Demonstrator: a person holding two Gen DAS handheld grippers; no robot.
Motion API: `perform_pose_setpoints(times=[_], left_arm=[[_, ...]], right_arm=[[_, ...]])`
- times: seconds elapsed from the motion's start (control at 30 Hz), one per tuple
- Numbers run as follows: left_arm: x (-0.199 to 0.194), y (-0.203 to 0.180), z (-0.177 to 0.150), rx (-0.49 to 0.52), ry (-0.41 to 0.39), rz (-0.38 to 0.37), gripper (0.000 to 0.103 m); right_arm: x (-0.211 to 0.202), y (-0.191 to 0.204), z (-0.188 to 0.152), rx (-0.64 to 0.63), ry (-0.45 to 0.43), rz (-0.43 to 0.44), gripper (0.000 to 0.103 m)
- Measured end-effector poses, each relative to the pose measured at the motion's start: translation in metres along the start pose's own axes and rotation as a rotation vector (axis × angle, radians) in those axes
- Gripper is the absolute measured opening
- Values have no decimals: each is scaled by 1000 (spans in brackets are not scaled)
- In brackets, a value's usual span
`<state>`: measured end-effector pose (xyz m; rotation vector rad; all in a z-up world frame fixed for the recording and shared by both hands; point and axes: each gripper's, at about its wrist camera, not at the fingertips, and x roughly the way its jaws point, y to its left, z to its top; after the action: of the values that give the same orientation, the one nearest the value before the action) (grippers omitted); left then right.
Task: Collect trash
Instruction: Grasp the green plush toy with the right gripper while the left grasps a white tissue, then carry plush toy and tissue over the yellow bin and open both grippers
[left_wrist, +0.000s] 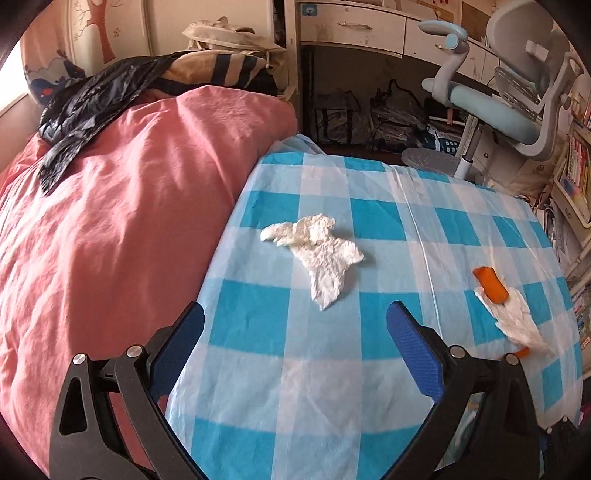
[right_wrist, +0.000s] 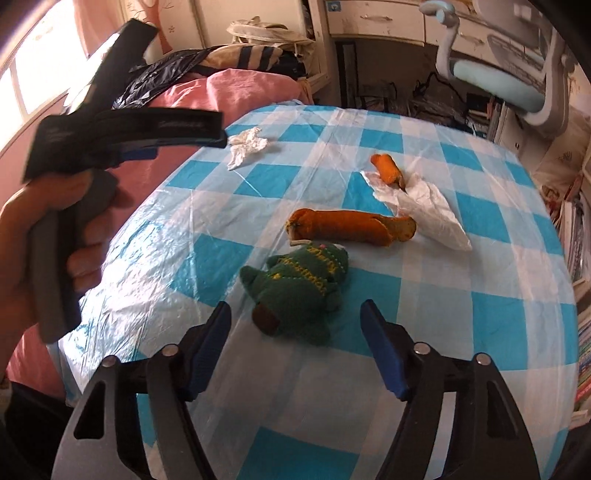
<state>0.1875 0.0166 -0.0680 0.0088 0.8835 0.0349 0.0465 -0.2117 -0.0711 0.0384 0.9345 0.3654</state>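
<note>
A crumpled white tissue (left_wrist: 317, 254) lies on the blue checked tablecloth (left_wrist: 295, 369), just ahead of my open, empty left gripper (left_wrist: 295, 314). It shows far left in the right wrist view (right_wrist: 245, 146). An orange peel piece (left_wrist: 490, 283) rests on a flat white tissue (left_wrist: 517, 321) at the right; both show in the right wrist view, the piece (right_wrist: 386, 168) and the tissue (right_wrist: 432, 210). A long orange peel (right_wrist: 351, 227) and a green knitted toy (right_wrist: 299, 291) lie ahead of my open, empty right gripper (right_wrist: 295, 310). The left gripper's body (right_wrist: 122, 136) shows held in a hand.
A pink duvet (left_wrist: 110, 240) lies left of the table, with a black plastic bag (left_wrist: 85, 107) on it. A desk and a blue-grey office chair (left_wrist: 517, 92) stand behind the table. Bookshelves (left_wrist: 576, 177) line the right side.
</note>
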Motion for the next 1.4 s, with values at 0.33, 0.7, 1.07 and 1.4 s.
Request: perform_pose_setpoints(times=[0.33, 0.7, 1.07, 1.4], left_arm=[[81, -13, 33, 51, 78, 23, 91], [62, -4, 18, -1, 100, -187, 3], [-61, -3, -55, -24, 39, -385, 3], [-142, -12, -147, 30, 26, -426, 3]], right_arm=[[8, -6, 5, -59, 37, 2, 36], [-8, -5, 3, -68, 24, 79, 33], [-63, 4, -26, -101, -33, 177, 33], [-99, 28, -85, -163, -17, 205, 33]])
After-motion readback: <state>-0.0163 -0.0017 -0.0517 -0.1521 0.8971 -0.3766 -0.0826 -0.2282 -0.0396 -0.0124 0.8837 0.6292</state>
